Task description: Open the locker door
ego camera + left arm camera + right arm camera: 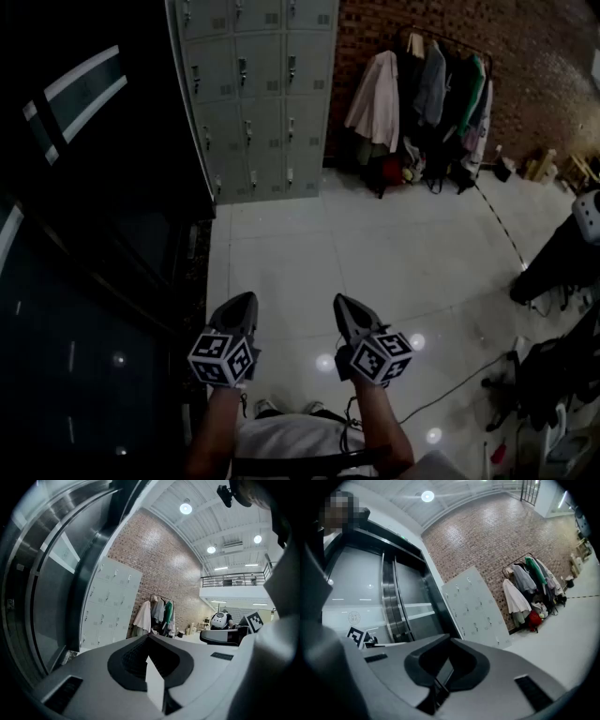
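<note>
A grey bank of lockers (258,94) stands against the far wall, several steps ahead, with all its small doors closed. It also shows in the left gripper view as lockers (110,604) and in the right gripper view as lockers (476,606). My left gripper (241,302) and right gripper (343,302) are held side by side low over the tiled floor, far short of the lockers. Both point forward with their jaws together and nothing between them. The left gripper (149,637) and right gripper (451,641) each taper to a closed tip in their own views.
A dark glass wall with sliding doors (84,206) runs along the left. A clothes rack (433,94) hung with jackets stands by the brick wall (525,56) to the right of the lockers. Dark equipment (562,267) and a cable (459,375) lie at the right.
</note>
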Available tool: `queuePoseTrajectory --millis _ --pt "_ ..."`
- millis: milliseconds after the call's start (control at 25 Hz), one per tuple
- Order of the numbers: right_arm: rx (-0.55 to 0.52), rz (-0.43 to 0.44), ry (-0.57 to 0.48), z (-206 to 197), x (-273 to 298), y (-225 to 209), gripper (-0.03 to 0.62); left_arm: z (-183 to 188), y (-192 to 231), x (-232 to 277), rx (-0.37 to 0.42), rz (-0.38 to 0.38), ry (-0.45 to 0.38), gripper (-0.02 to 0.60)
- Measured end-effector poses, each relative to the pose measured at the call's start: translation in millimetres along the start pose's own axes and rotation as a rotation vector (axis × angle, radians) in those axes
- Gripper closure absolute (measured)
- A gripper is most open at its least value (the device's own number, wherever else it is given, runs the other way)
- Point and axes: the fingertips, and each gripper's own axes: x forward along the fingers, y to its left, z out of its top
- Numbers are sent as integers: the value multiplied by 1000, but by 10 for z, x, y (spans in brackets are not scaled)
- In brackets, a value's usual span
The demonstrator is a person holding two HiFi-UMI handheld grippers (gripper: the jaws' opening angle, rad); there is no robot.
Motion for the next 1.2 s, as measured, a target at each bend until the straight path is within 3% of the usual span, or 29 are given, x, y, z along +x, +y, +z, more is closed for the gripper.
queuePoseTrajectory --millis 480,760,1200 --pt "20 8 7 91 -453 -482 583 -179 -680 242 21 -8 11 586" --pt "23 -13 13 121 -405 -810 583 -275 -723 597 11 -19 31 586" --pt "-7 -52 22 528 810 -1593 583 119 -140 2049 -6 -61 11 586"
